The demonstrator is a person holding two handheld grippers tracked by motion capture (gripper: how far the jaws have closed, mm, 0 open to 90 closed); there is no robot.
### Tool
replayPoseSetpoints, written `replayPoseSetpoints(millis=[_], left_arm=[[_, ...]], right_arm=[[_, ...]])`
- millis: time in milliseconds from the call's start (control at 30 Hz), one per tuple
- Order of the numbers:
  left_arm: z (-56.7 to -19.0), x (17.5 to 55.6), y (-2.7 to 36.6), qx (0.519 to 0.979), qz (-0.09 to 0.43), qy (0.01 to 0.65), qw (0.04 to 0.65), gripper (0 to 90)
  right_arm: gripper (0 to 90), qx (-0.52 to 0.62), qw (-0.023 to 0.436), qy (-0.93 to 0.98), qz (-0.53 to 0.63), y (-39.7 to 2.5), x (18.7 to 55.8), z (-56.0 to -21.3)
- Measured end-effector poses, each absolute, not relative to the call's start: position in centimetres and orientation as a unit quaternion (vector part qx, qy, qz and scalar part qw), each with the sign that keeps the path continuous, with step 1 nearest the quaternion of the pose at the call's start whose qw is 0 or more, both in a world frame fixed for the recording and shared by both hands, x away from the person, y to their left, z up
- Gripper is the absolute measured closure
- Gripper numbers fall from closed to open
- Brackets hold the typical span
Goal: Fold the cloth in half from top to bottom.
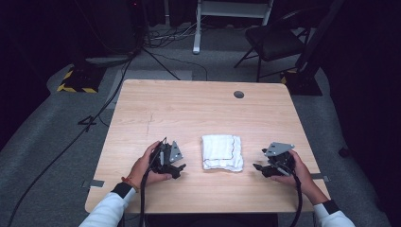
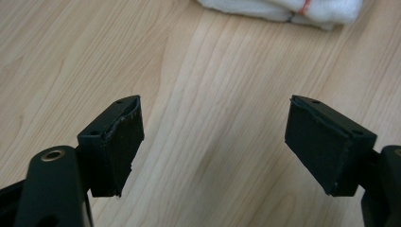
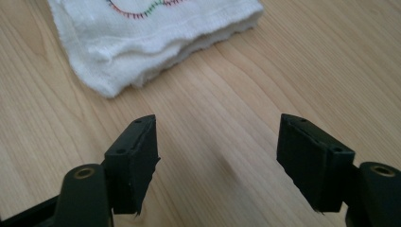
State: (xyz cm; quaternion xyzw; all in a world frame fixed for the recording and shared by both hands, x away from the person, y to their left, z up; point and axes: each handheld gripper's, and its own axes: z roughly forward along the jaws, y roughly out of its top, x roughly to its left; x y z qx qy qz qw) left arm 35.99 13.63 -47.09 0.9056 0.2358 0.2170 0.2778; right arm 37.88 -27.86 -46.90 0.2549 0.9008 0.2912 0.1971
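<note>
Light falls from overhead onto the wooden table, which glows pale and evenly lit while the room around it sinks into near black. The high view is soft and grainy, the floor a dull grey, corners swallowed by darkness. Short shadows sit tight under each gripper. In the left gripper view the wood grain reads crisp at mid-distance, the folded white cloth at the top edge is slightly blown out and soft. In the right gripper view a faint shadow smudge lies between the jaws; the black pads are matte, barely any glare.
</note>
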Motion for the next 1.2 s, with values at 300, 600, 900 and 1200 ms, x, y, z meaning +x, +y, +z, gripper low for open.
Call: replayPoseSetpoints(millis=[300, 600, 900, 1200], left_arm=[[-47.7, 34.5, 16.6, 0.895, 0.228, 0.261, 0.282, 20.4], [-48.3, 34.0, 19.6, 0.889, 0.221, 0.287, 0.279, 19.4], [-48.5, 34.2, 22.3, 0.872, 0.2, 0.332, 0.3, 19.1], [-48.9, 33.8, 24.8, 0.86, 0.186, 0.361, 0.309, 19.0]], right_arm=[[30.4, 0.291, 0.198, 0.89, 0.291, -31.4, 37.1, -47.4], [29.4, 0.332, 0.204, 0.872, 0.296, -34.8, 36.2, -47.9], [28.6, 0.372, 0.206, 0.849, 0.313, -37.8, 35.2, -48.4], [27.8, 0.414, 0.202, 0.826, 0.325, -40.2, 34.4, -49.5]])
